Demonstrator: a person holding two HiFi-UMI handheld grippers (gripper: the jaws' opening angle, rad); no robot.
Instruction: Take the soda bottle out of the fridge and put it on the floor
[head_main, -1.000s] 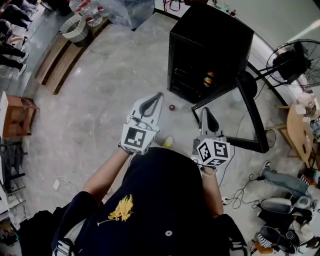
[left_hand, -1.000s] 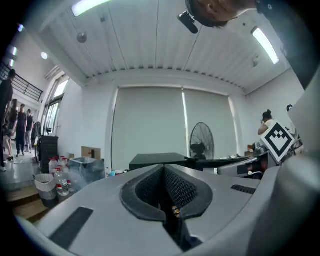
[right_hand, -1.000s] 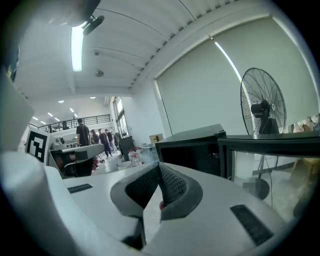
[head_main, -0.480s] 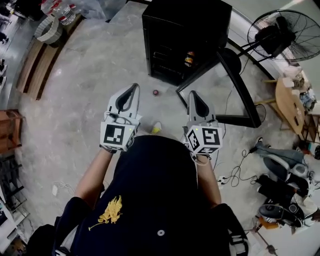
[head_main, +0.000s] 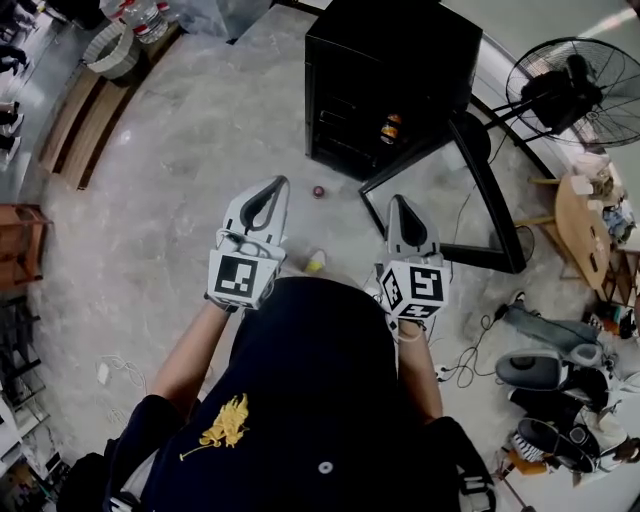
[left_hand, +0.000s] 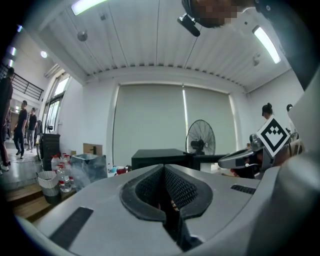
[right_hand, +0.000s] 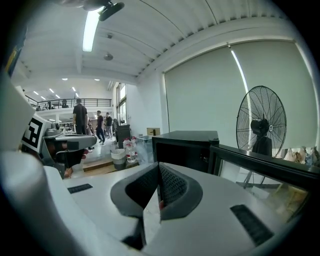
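A black mini fridge (head_main: 400, 70) stands on the floor ahead with its glass door (head_main: 478, 190) swung open to the right. An orange-labelled soda bottle (head_main: 390, 128) sits on a shelf inside. My left gripper (head_main: 272, 186) and right gripper (head_main: 401, 200) are held side by side in front of my body, short of the fridge, both shut and empty. In the left gripper view the shut gripper (left_hand: 164, 170) points at the fridge (left_hand: 159, 156). In the right gripper view the shut gripper (right_hand: 158, 172) faces the fridge (right_hand: 184, 145) and its door (right_hand: 265, 167).
A small red thing (head_main: 318, 191) and a yellow thing (head_main: 315, 262) lie on the floor between me and the fridge. A standing fan (head_main: 580, 90), a wooden table (head_main: 585, 225), cables and shoes (head_main: 545, 370) crowd the right. A basket (head_main: 112, 50) and wooden platform (head_main: 80, 120) are far left.
The head view has swung, so the fridge sits a little differently in the picture. Both grippers keep the same shut pose in front of my body.
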